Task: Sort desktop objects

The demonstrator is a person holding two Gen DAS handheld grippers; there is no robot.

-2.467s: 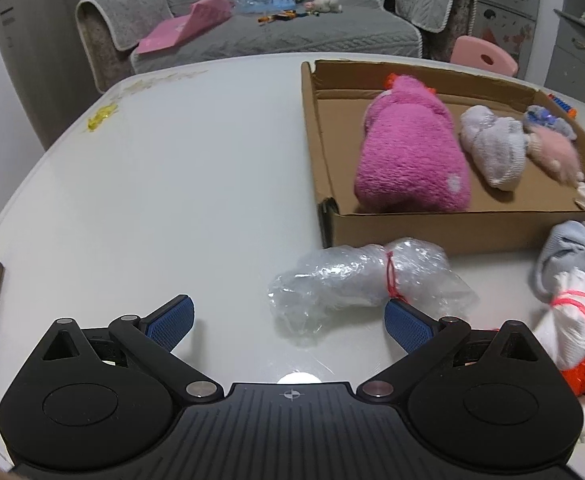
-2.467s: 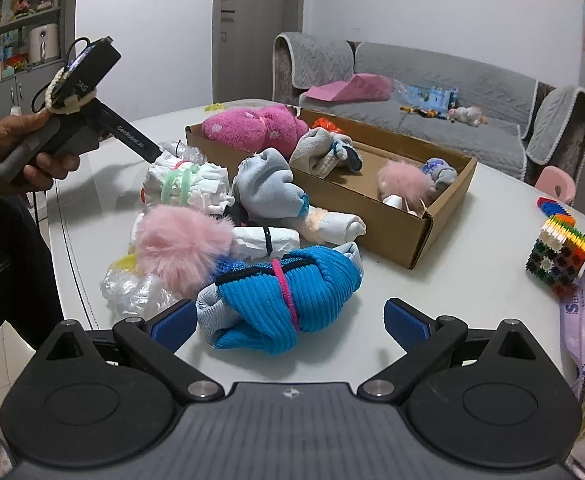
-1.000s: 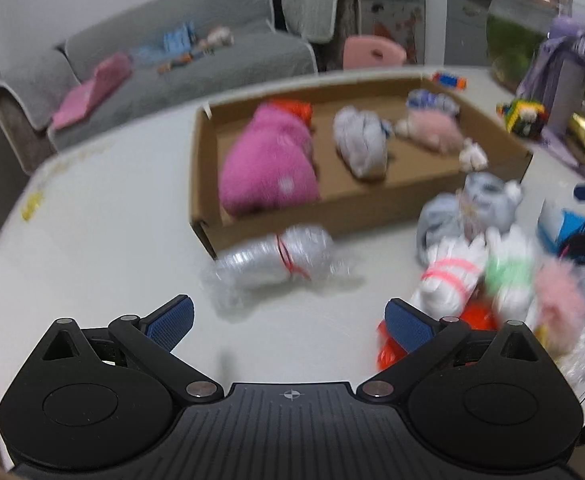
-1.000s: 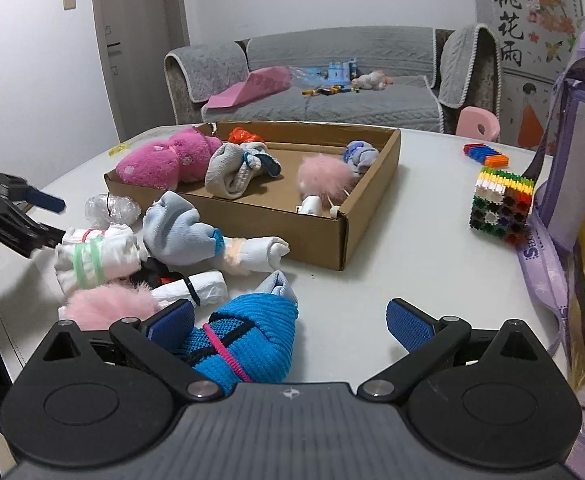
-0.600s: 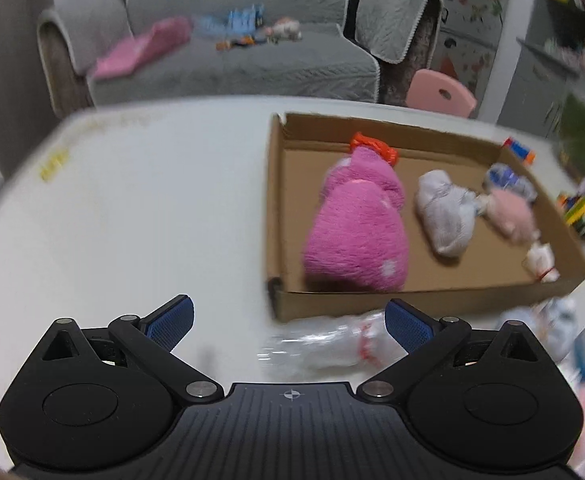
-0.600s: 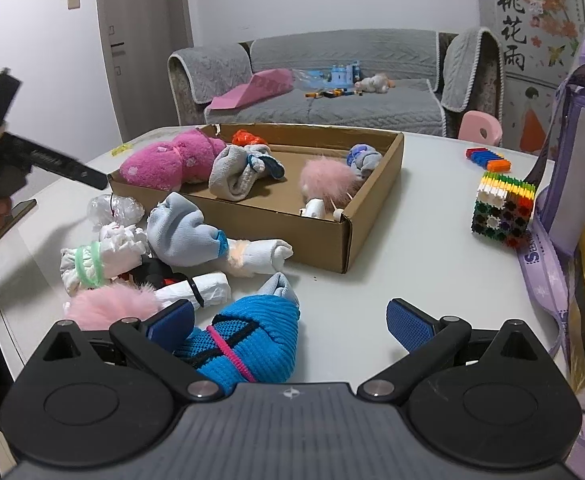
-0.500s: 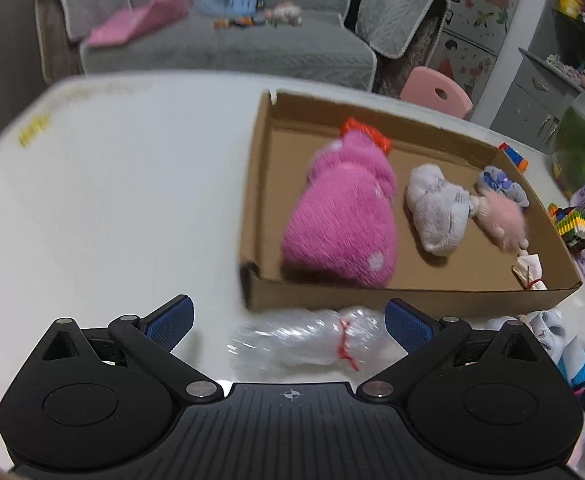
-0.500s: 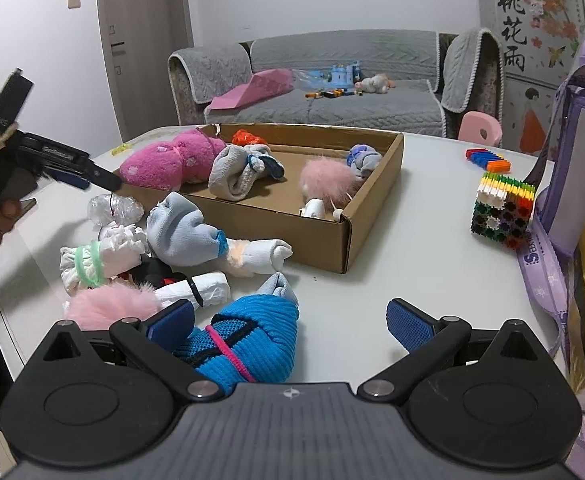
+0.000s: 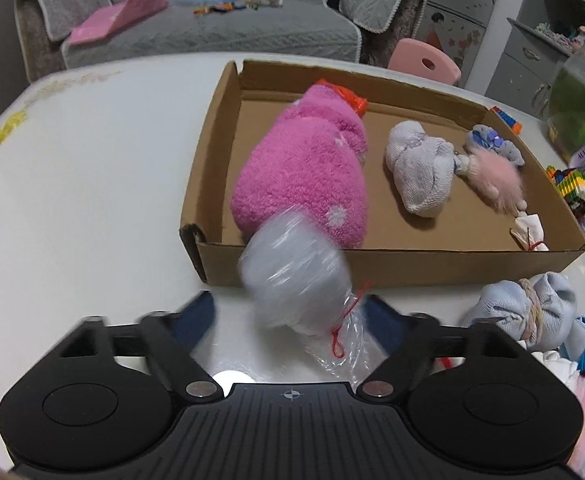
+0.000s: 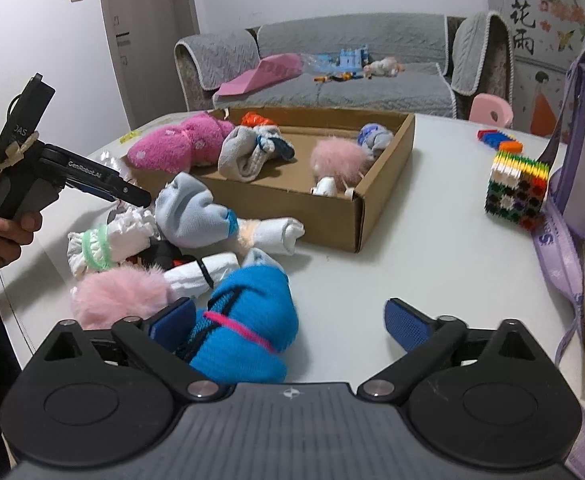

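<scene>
Jaws of the left gripper (image 9: 288, 314) are closing around a clear plastic bag tied with red string (image 9: 296, 276), which stands blurred between the blue pads just before the shallow brown cardboard box (image 9: 212, 184); whether the pads press it yet I cannot tell. The right gripper (image 10: 288, 320) is also closing, widely spread, with a rolled blue knitted sock bundle (image 10: 248, 332) between its fingers, its left pad against the sock. Inside the box lie a fluffy magenta sock roll (image 9: 304, 168), a grey sock ball (image 9: 418, 170) and a pale pink pom-pom (image 9: 494, 178).
</scene>
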